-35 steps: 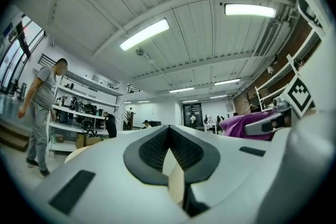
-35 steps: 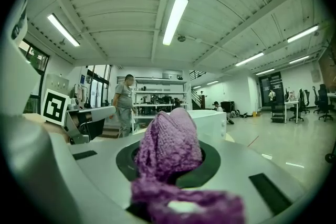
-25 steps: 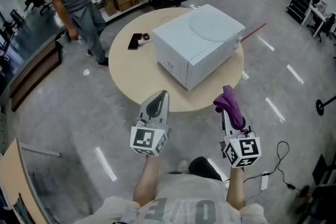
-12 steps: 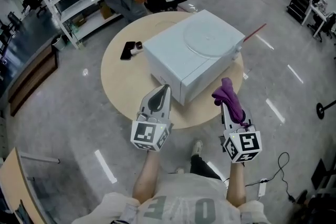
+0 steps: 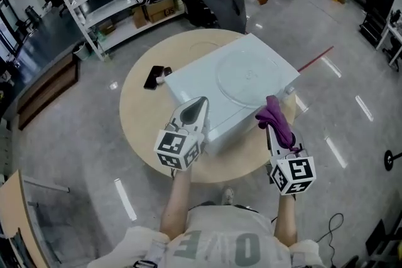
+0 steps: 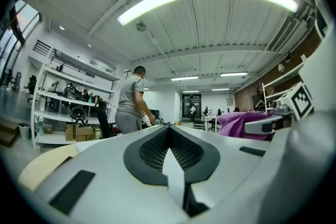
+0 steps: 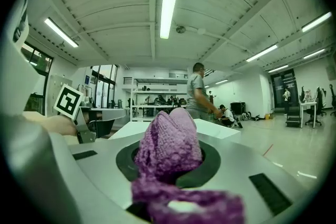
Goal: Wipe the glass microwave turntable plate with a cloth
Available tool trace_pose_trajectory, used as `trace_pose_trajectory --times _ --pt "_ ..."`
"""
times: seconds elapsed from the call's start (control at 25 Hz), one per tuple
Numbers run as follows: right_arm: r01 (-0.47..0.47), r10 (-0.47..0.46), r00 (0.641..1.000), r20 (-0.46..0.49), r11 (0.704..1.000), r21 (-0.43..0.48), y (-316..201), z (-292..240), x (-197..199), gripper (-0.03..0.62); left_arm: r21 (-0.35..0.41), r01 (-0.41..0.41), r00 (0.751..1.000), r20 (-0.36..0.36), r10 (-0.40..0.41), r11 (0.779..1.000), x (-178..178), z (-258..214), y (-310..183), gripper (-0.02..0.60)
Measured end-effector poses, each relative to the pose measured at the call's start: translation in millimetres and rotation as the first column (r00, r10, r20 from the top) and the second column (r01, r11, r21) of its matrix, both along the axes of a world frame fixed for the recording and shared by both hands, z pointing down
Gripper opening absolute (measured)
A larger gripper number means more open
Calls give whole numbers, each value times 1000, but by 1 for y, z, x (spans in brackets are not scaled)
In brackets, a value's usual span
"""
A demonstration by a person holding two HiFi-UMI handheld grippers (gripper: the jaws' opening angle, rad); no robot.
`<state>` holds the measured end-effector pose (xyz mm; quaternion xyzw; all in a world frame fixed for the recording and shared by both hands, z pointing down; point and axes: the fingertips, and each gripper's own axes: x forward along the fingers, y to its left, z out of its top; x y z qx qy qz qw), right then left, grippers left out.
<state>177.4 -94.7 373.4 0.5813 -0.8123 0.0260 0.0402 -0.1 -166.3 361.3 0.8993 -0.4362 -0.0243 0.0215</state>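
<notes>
Purple knit cloth [image 5: 277, 118] bunched in right tool [image 5: 272, 128] | left tool [image 5: 197, 103] closed, empty | round glass plate [image 5: 248, 75]

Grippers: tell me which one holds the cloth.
The right gripper: a purple cloth is clamped between its jaws and sticks out past them. The left gripper is shut on nothing.

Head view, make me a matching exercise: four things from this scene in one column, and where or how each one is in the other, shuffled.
1. cloth
2. glass plate
3. phone
4. left gripper

A. on top of the microwave
B. shut, empty
C. held in the right gripper
D. on the table beside the microwave

Pairs: 1-C, 2-A, 3-D, 4-B
</notes>
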Motion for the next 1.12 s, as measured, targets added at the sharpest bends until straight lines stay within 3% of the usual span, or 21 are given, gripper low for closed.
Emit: trace_pose_trajectory --times 0.28,0.4,0.6,0.88,1.12 --pt "61 -61 998 -22 998 -7 -35 -4 5 56 -14 -29 997 67 30 999 16 -9 -34 2" --pt "59 -59 998 -12 998 1 -45 -7 3 57 -86 -72 986 141 84 994 30 0 -51 2" --pt "44 -45 998 47 999 8 -54 -14 7 57 -313 -190 914 290 284 930 61 32 -70 2" --pt "6 -5 999 45 1000 -20 -61 -3 9 56 -372 -196 853 392 345 907 69 49 -87 2" --pt "11 -8 998 57 999 -46 -63 1 4 57 -447 -186 741 522 423 875 78 69 -81 2"
